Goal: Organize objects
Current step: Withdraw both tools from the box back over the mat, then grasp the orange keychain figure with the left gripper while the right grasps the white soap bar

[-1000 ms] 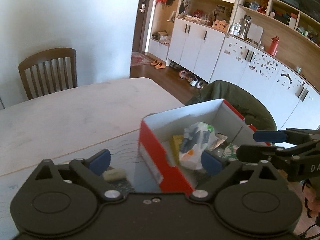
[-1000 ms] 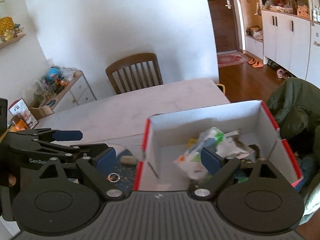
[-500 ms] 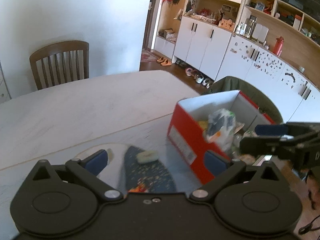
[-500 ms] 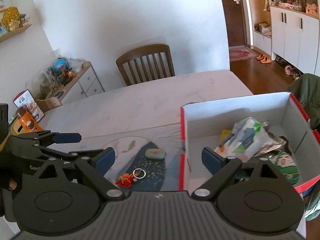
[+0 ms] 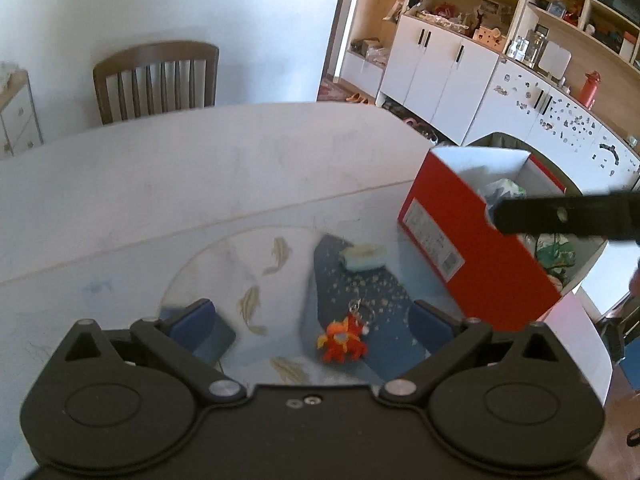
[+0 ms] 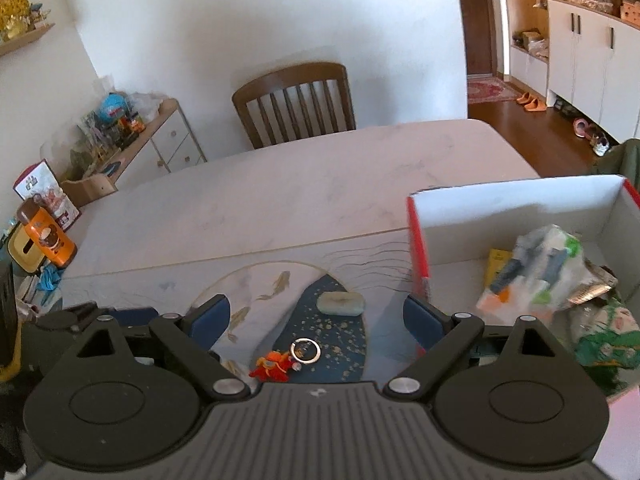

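Keychain (image 5: pixel 342 340), an orange-red plush charm with a metal ring (image 6: pixel 305 349) attached, lies on the dark blue patch of a round printed mat (image 5: pixel 248 276) on the pale table (image 5: pixel 200 168). In the left wrist view it sits at about 1 o'clock from the camera, between the two blue pads and nearer the right one. A pale green bar (image 5: pixel 363 258), soap-like, rests farther out on the same blue patch at about 12 o'clock from the charm, apart from it.

At 2 o'clock stands a red box (image 5: pixel 472 248) with a white interior, its near corner beside the mat's edge. Inside, as the right wrist view shows, are a crumpled printed bag (image 6: pixel 536 268), a yellow packet (image 6: pixel 498 266) toward the box's left wall and a green printed wrapper (image 6: pixel 608 336) at the near right.

The left gripper (image 5: pixel 314 320) hovers over the mat with its jaws spread wide and nothing between them. The right gripper (image 6: pixel 316 318) is likewise spread wide and empty, with the bar and ring showing between its pads. Its dark finger crosses the box at 3 o'clock in the left wrist view.

A wooden chair (image 6: pixel 296 106) stands at the table's far side, at 12 o'clock in the right wrist view. White cabinets (image 5: pixel 440 60) line the wall at 1 o'clock in the left view.
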Tool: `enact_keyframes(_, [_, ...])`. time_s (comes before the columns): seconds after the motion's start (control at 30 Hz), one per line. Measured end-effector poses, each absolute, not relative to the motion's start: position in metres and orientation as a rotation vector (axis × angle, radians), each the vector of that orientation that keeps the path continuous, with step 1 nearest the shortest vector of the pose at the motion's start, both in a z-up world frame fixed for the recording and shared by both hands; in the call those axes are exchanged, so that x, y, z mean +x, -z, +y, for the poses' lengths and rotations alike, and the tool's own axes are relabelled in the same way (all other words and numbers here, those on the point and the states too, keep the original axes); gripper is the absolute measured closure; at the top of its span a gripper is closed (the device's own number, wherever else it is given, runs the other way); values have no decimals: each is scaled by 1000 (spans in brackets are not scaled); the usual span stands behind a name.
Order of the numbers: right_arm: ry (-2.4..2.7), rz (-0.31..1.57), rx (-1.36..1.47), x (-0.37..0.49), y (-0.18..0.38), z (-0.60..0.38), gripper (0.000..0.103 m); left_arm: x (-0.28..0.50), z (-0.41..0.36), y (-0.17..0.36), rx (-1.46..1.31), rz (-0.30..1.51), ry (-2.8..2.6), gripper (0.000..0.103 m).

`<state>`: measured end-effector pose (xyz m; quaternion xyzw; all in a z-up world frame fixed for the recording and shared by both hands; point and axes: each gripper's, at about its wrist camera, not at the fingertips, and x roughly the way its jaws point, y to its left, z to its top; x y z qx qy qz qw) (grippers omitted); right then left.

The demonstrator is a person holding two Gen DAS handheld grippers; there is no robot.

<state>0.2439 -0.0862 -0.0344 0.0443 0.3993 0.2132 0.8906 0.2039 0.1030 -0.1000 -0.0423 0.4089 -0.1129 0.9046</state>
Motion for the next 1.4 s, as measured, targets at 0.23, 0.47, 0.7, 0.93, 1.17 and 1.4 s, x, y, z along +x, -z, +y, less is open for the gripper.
enact_keyframes(0.23, [-463, 870, 56, 267, 53, -54, 9, 208, 101, 125, -106, 856, 248, 0])
enact_keyframes(0.47, [-466, 929, 21, 285, 83, -31, 9, 214, 92, 143, -140, 873, 257, 0])
enact_keyframes(0.7, [-410, 988, 13, 310, 111, -21, 9, 217, 76, 156, -99, 879, 292, 0])
enact_keyframes(0.93, [-351, 1055, 21, 329, 133, -19, 10, 221, 70, 165, -89, 879, 314, 2])
enact_keyframes(1.17, [-324, 1082, 12, 339, 142, -17, 18, 224, 67, 172, -57, 888, 316, 19])
enact_keyframes(1.4, [-309, 1105, -9, 341, 151, -16, 32, 223, 66, 175, -49, 901, 317, 27])
